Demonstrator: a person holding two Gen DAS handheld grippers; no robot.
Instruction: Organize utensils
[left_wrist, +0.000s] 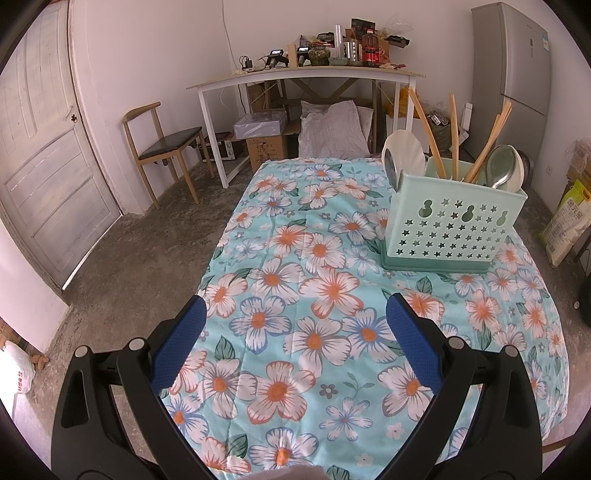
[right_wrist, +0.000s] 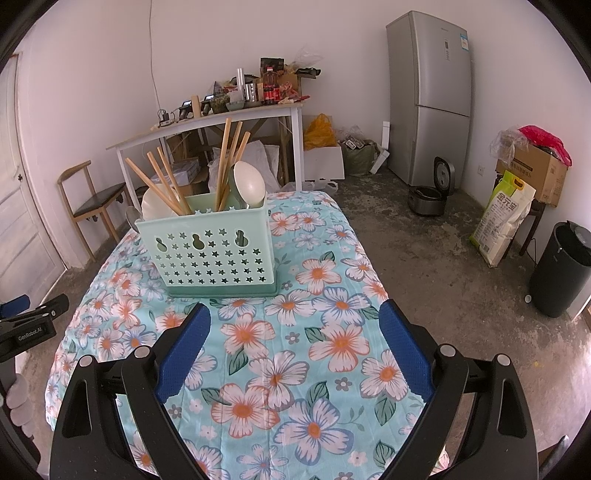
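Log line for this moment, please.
left tongs open, empty | right tongs open, empty | utensils in caddy | tablecloth bare

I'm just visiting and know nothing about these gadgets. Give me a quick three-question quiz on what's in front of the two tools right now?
1. True or false: the right tool is holding a spoon.
2. What sticks highest out of the green utensil caddy? A) chopsticks B) forks C) knives
3. Fill in: the caddy stands on a ____-patterned tablecloth.

Key: 1. False; both it and the left tool are open and empty. 2. A, the wooden chopsticks. 3. Flower.
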